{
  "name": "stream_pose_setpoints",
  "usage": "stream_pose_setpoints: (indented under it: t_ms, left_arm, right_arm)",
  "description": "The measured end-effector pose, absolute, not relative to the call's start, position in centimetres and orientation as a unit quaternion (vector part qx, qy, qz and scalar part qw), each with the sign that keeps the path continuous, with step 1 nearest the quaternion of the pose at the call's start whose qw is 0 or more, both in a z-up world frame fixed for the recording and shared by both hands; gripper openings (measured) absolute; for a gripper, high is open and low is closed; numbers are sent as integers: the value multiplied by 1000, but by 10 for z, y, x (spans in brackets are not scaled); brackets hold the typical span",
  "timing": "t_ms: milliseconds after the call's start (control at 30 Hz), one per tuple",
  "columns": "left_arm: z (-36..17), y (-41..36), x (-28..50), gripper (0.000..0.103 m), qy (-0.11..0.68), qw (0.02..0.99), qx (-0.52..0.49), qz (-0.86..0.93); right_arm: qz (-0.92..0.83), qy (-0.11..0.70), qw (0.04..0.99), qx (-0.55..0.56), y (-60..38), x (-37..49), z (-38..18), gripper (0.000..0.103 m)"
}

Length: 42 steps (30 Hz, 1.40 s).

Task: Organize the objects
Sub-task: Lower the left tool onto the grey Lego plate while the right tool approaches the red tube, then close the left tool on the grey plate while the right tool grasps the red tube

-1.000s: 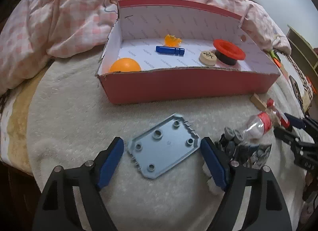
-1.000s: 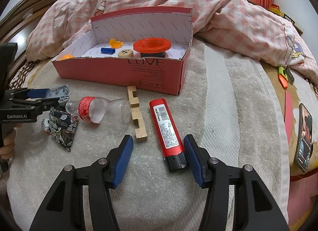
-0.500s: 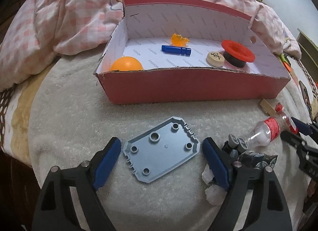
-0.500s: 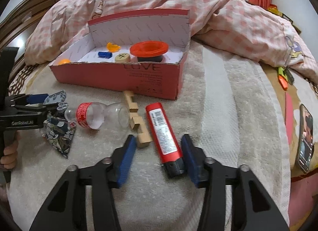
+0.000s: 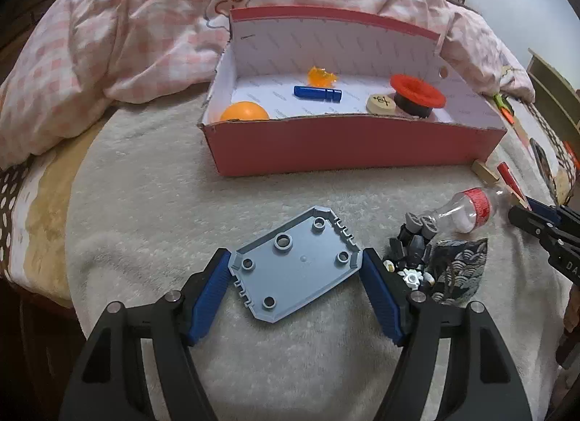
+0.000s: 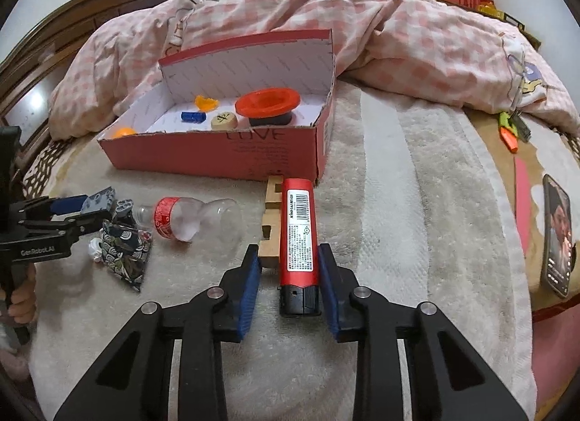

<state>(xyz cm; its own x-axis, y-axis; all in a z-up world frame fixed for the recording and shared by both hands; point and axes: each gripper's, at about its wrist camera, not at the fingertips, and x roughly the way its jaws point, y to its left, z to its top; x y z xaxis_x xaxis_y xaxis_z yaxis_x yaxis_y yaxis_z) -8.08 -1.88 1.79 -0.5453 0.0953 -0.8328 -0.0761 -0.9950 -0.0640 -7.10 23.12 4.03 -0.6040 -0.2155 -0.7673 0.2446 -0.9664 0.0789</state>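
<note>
A grey-blue studded plate (image 5: 301, 265) lies on the towel, spanning my left gripper (image 5: 295, 254). Its jaws are closing and both pads meet the plate's outer corners. A red cylinder with a black cap (image 6: 298, 239) lies lengthwise inside my right gripper (image 6: 288, 250), whose jaws are also closing. The right pad sits against the cylinder. The left pad stands off it, with the end of a notched wooden piece (image 6: 270, 210) in the gap. The red box (image 5: 348, 145) stands open beyond, holding an orange ball (image 5: 244, 111), a blue peg (image 5: 317, 91) and a wooden disc (image 5: 380, 103).
A crushed clear bottle (image 6: 195, 218), a patterned pouch (image 6: 123, 250) and small dark toy parts (image 5: 413, 239) lie between the two grippers. A pink checked quilt (image 6: 398, 40) is heaped behind the box. A phone (image 6: 556, 236) rests at the right edge of the bed.
Both pairs of jaws have narrowed. The left pads have come in to the plate's corners. The right gripper has slid forward along the red cylinder, which now lies deeper between its fingers.
</note>
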Motion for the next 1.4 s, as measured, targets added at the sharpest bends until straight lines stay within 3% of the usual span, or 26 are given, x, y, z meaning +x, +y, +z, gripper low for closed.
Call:
stream_pose_setpoints:
  t_ms: [633, 867, 1000, 1400]
  left_arm:
    - [34, -24, -73, 72, -21, 53, -454, 889]
    - [32, -22, -73, 72, -20, 54, -456, 888]
    - [33, -22, -72, 72, -18, 55, -454, 889]
    - [31, -16, -75, 72, -15, 61, -458, 886]
  right_arm:
    - [-879, 28, 159, 449, 227, -51, 36, 35]
    - [-877, 67, 153, 451, 230, -47, 35, 35]
    - [-881, 97, 129, 444, 231, -48, 38, 29]
    - [-879, 108, 143, 442, 223, -74, 33, 28]
